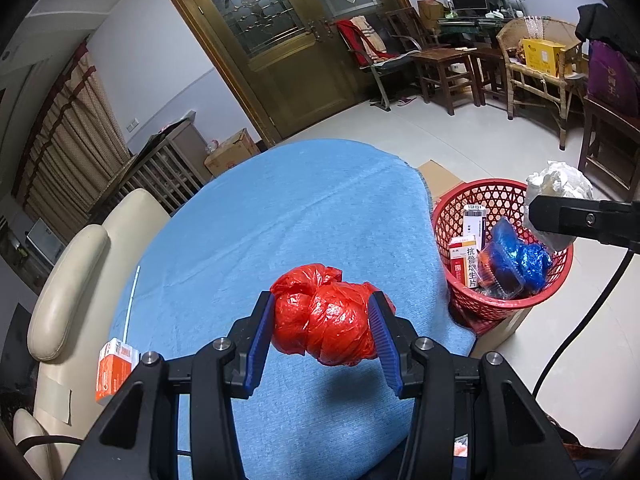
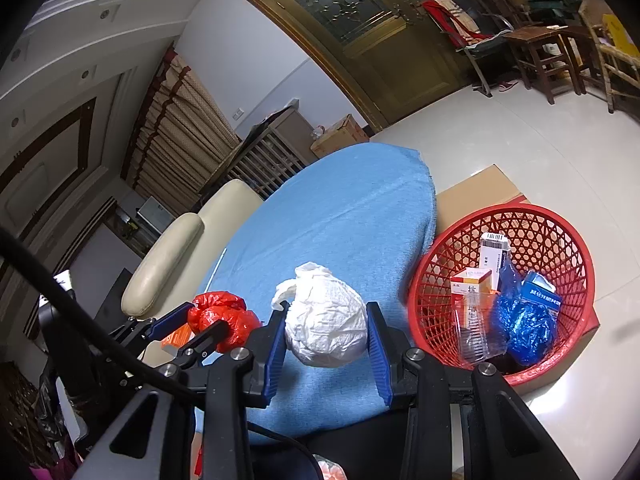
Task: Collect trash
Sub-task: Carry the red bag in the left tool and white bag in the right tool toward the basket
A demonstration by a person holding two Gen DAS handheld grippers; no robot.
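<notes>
Red bag clamped between left jaws, white bag between right jaws.

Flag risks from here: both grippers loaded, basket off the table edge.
1. The red basket already holds boxes and a blue bag piled on its near side; the white bag may roll off them.
2. The left gripper pinches the crumpled red bag by slick film; it could slip.
3. The orange box sits at the tablecloth edge, easily knocked.

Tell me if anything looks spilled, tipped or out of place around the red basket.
Nothing stands out. The red basket sits upright with boxes and a blue bag inside, and nothing is spilled around it.
</notes>
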